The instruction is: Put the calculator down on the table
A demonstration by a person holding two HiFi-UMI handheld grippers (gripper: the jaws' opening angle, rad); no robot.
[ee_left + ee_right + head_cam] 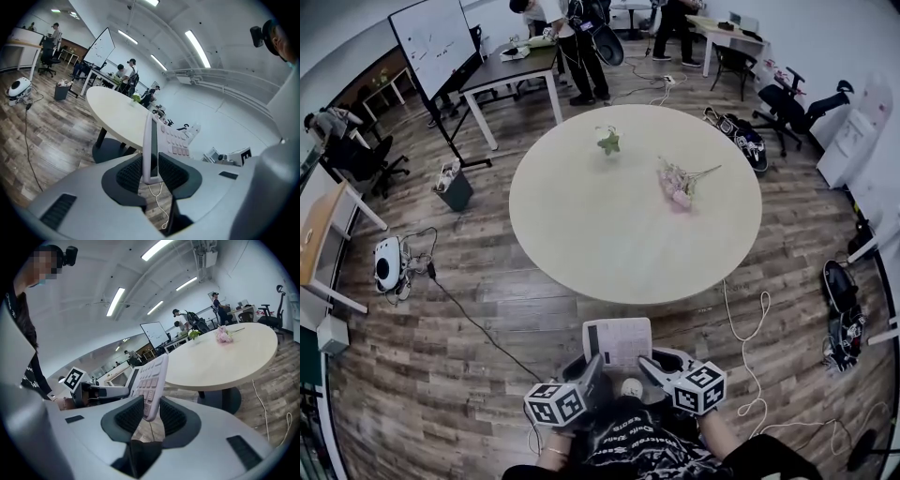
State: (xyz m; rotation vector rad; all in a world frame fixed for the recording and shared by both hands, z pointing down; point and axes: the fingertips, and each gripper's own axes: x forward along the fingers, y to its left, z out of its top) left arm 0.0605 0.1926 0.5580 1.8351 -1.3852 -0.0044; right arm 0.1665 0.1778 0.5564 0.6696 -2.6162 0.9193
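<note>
A white calculator with pale pink keys hangs in the air just short of the near edge of the round beige table. My left gripper is shut on its left side, and my right gripper is shut on its right side. In the left gripper view the calculator stands edge-on between the black pads of the gripper, with the table beyond. In the right gripper view the keypad rises from the gripper, beside the table.
A pink flower bunch and a small green sprig lie on the table's far half. A white cable loops on the wood floor at right; a dark bin and a white device sit at left. People stand at desks beyond.
</note>
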